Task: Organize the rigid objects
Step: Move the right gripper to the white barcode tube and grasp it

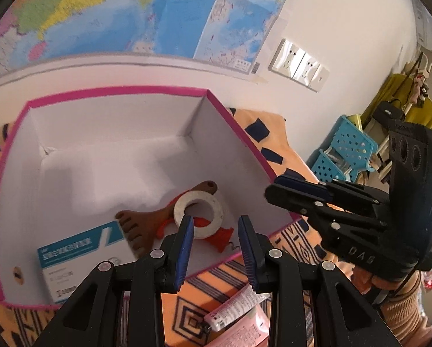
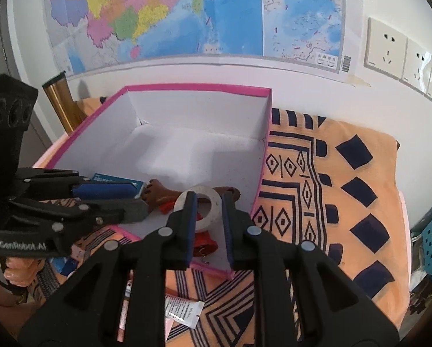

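Orange cloth point(image 2: 346, 202) with dark blue geometric print covered the surface, and on it stood one open cardboard box point(image 1: 230, 115), white inside with a pink rim.

We counted four rigid things in the near corner of the box, low in both views. One roll of white tape point(image 1: 200, 214), a flat ring, lay on top. Under it were one brown wooden piece point(image 1: 140, 228) carved like a foot with toes and one orange-red item point(image 1: 221, 238) whose shape we could not make out. One blue-and-white carton point(image 1: 80, 254) lay to their left.

On the cloth in front of the box, at the bottom of the left wrist view, lay one white squeeze tube point(image 1: 236, 306) and one pink packet point(image 1: 244, 332).

We saw the left gripper point(image 1: 216, 222) angled down over the near wall of the box, above the tape. Its blue-padded fingers were drawn nearly together and gripped nothing. The right gripper point(image 2: 208, 199) tilted down more steeply over the same corner, its jaws likewise clenched and empty. A hand point(image 1: 389, 283) gripped its black handle at the right edge.

Beyond these, one large map point(image 2: 187, 14) hung across the white wall. Three sockets point(image 2: 386, 46) sat at upper right, and a perforated blue plastic basket point(image 1: 346, 150) stood at the right.
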Demonstrator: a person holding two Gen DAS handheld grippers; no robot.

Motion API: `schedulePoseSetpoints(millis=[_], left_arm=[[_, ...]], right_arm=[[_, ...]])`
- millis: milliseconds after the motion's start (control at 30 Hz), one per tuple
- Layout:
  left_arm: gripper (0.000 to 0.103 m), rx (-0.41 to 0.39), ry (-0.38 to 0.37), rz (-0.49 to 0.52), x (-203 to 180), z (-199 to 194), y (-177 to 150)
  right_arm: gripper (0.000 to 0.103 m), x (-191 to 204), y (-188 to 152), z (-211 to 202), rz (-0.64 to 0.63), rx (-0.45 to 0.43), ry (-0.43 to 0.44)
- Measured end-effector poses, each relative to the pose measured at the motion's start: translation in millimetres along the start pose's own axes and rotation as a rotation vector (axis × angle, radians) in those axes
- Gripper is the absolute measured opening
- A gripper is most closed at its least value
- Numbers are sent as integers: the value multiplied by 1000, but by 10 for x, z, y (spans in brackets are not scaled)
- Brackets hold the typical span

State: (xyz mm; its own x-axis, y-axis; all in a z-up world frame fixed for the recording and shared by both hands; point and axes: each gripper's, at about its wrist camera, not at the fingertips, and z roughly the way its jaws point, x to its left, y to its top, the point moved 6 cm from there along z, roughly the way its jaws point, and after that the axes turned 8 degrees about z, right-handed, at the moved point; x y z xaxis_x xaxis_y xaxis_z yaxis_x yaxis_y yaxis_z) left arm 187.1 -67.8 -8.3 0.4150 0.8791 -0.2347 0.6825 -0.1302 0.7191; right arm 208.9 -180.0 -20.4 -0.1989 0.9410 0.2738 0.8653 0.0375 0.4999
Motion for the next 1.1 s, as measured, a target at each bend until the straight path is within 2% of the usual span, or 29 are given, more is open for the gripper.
schedulePoseSetpoints(millis=[167, 333, 433, 767, 933, 1033, 1100], left_arm=[[34, -50, 13, 14, -21, -244, -75], [44, -88, 20, 48, -74, -457, -189], [47, -96, 29, 54, -68, -528, -272], [47, -13, 37, 28, -38, -422, -763], [47, 23, 28, -2, -60, -284, -937], [47, 62, 10, 2, -134, -155, -1030], [47, 80, 29, 23, -169, -97, -1056]], right_arm=[[24, -13, -110, -189, 43, -33, 61], [27, -49, -289, -351, 94, -48, 119], [33, -92, -425, -368, 133, -36, 146], [34, -170, -963, -77, 213, 88, 158], [35, -219, -1097, -52, 244, 102, 160], [41, -251, -1166, -24, 262, 112, 162], [43, -256, -1212, 1, 269, 123, 162]])
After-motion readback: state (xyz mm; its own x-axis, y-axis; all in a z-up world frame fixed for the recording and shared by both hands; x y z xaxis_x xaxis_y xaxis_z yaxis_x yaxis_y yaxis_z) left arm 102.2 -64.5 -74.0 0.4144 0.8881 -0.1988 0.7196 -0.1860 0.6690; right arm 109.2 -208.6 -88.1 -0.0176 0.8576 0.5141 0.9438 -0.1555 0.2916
